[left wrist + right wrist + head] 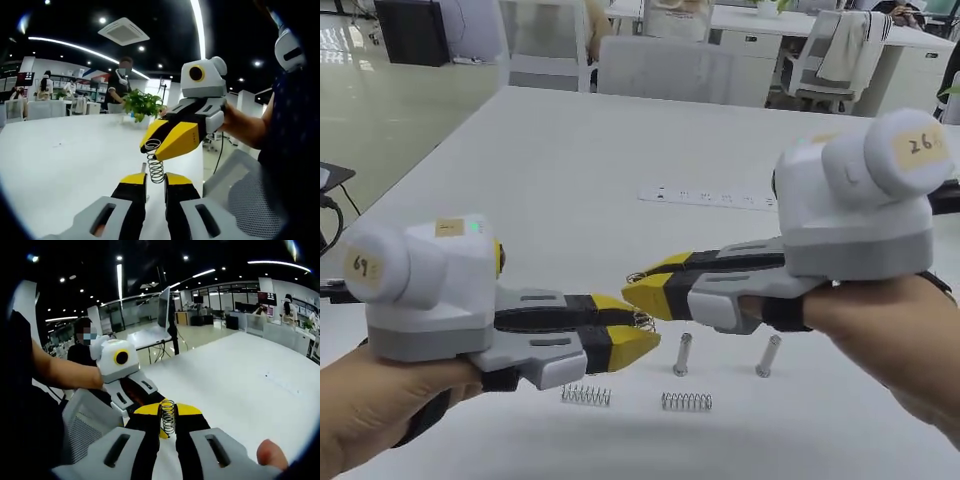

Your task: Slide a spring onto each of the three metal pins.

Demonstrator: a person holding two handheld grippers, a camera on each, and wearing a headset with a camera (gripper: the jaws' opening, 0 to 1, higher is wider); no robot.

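Currently, both tools are raised above the white table (570,180) and meet tip to tip. In the head view the left gripper (646,325) comes in from the lower left, carried by the left hand (380,400). The right gripper (632,288) comes in from the right, carried by the right hand (890,330).

One spring (156,167) bridges the two tools. In the left gripper view its lower end sits between the left tips, which are drawn narrow about it. Its top coil lies at the point of the right gripper. In the right gripper view the same spring stands between the right tips, also set narrow and closed upon it. The yellow ends of the left tool are partly masked behind the coils.

From the head view the right tool's yellow tip covers the middle of the spring; only a few coils show. Whether a pin runs inside the coils cannot be determined.

On the table below the tips, a metal pin (682,355) stands on end. A second pin (768,355) stands near it to the right, leaning slightly. Nearer the person lie a loose spring (585,396) and a second loose spring (687,401), both flat and apart from the pins. A power strip (705,197) lies further back; its detail is too faint to read.
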